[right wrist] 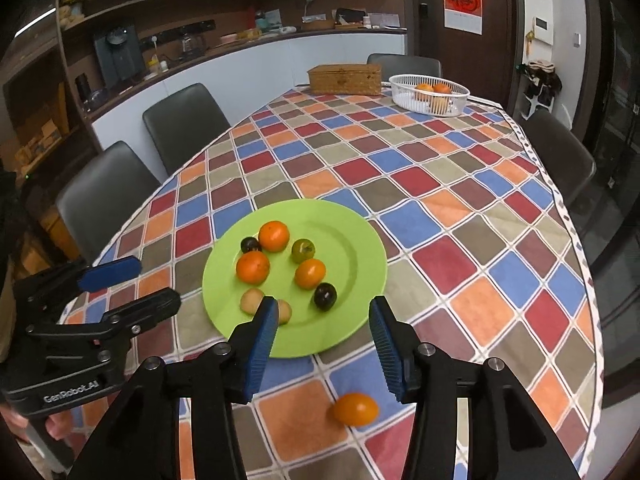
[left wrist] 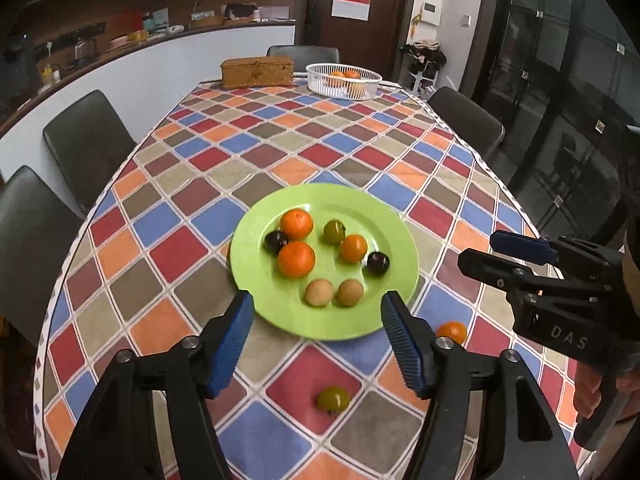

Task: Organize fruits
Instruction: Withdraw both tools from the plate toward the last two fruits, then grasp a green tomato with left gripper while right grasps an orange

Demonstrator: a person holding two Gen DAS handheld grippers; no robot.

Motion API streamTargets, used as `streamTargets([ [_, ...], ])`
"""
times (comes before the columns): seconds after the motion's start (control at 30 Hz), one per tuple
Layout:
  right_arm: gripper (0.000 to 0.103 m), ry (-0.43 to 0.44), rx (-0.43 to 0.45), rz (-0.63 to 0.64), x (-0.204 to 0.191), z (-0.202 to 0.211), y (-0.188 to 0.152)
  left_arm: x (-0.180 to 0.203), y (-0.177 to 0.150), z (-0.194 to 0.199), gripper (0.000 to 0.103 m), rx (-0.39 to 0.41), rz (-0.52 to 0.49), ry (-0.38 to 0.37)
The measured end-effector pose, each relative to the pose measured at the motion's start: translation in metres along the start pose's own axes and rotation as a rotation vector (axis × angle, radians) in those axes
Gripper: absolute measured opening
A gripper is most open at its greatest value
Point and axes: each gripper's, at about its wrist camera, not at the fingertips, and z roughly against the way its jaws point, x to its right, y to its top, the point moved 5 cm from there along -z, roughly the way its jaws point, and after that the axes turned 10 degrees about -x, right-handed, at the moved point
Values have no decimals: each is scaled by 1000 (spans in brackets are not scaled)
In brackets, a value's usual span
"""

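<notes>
A green plate (left wrist: 360, 208) (right wrist: 352, 224) on the checked tablecloth holds several small fruits: oranges (left wrist: 296, 259), a green tomato (left wrist: 334, 232), dark plums (left wrist: 378, 263) and two tan fruits (left wrist: 319, 292). A green tomato (left wrist: 333, 399) lies loose on the cloth below my open left gripper (left wrist: 318, 306). A small orange fruit (right wrist: 355, 409) (left wrist: 452, 331) lies loose on the cloth below my open right gripper (right wrist: 323, 312). Both grippers are empty and hover at the plate's near edge. The right gripper also shows in the left wrist view (left wrist: 500, 254), and the left gripper in the right wrist view (right wrist: 148, 284).
A white basket (left wrist: 344, 80) (right wrist: 429, 94) with oranges and a wicker box (left wrist: 257, 71) (right wrist: 344, 79) stand at the table's far end. Dark chairs (left wrist: 86, 140) (right wrist: 184, 124) line both sides of the table. A counter runs along the left wall.
</notes>
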Motion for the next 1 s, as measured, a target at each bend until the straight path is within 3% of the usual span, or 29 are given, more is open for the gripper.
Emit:
streamTargets([
  [0.4, 48, 1, -75, -40, 8, -20, -39, 6, -47, -17, 66, -62, 14, 21],
  [1.0, 48, -11, -189, -68, 21, -58, -85, 10, -88, -61, 65, -192, 2, 33],
])
